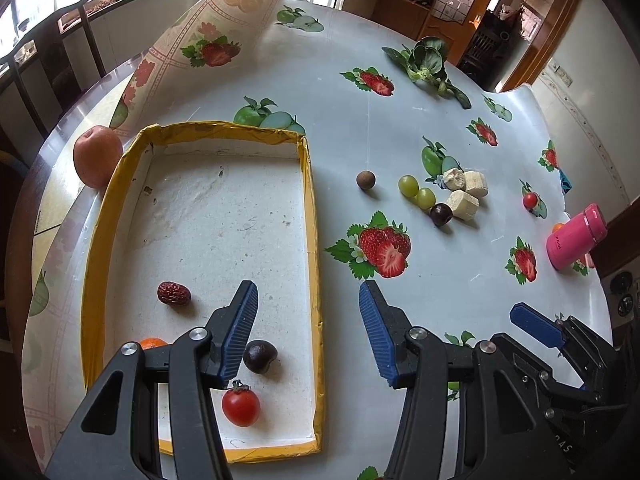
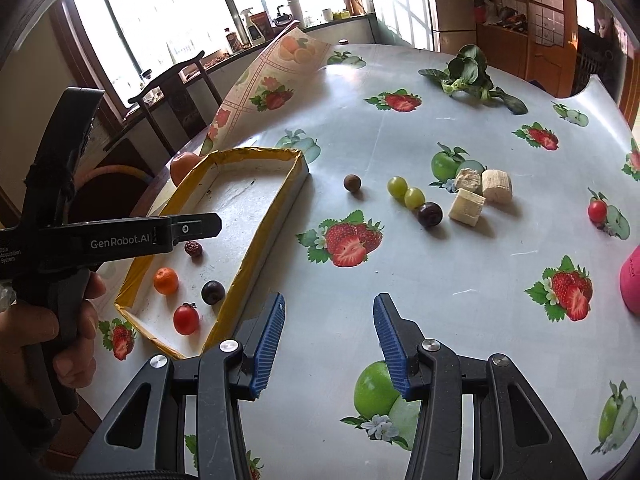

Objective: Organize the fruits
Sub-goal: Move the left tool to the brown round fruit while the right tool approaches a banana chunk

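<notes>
Left claw (image 1: 308, 332) parted, empty, above yellow-rimmed tray (image 1: 316, 240), right claw (image 2: 330, 344) parted, empty

"GenRobot.AI" on left tongs (image 2: 188, 230) arm, small "Data Acquisition System" beside it

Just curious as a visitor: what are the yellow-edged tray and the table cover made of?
The tray looks like cardboard: matte, scuffed white floor, rim wrapped in crinkled yellow tape or paper. The table cover looks like plastic sheeting: glossy printed fruit, one stiff edge curling up.
</notes>
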Demonstrator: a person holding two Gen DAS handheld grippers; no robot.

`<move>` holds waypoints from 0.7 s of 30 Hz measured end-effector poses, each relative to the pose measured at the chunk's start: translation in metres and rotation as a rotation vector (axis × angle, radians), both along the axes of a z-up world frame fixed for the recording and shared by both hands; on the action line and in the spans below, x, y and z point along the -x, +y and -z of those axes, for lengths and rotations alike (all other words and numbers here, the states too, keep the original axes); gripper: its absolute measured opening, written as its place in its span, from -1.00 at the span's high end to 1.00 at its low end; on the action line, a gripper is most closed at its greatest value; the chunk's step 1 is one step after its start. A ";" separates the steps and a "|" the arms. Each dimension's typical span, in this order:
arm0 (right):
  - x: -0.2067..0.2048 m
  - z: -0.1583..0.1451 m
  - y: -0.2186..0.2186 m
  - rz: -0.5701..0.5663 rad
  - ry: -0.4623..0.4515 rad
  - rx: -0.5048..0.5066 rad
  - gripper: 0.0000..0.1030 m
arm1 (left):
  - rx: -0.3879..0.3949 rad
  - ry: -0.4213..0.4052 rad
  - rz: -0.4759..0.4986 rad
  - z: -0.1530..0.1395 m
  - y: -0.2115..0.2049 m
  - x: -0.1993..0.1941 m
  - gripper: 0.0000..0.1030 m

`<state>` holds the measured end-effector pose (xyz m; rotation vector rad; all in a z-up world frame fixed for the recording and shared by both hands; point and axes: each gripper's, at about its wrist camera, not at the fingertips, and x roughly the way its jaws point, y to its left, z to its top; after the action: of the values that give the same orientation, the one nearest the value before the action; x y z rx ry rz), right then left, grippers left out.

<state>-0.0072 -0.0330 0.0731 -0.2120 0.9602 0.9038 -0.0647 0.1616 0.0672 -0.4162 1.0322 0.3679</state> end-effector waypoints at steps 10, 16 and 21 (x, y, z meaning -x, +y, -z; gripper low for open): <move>-0.038 0.001 -0.026 0.082 0.003 -0.011 0.05 | 0.013 0.012 0.030 0.005 -0.015 -0.022 0.00; -0.068 0.005 -0.034 0.133 0.011 -0.013 0.05 | 0.027 0.019 0.054 0.011 -0.024 -0.050 0.00; -0.098 0.007 -0.033 0.178 0.005 -0.012 0.05 | 0.010 0.036 0.078 0.020 -0.028 -0.083 0.00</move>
<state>0.0907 -0.0660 0.0663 -0.1120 0.9617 0.7468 0.0179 0.1338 0.0473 -0.3787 1.0825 0.3011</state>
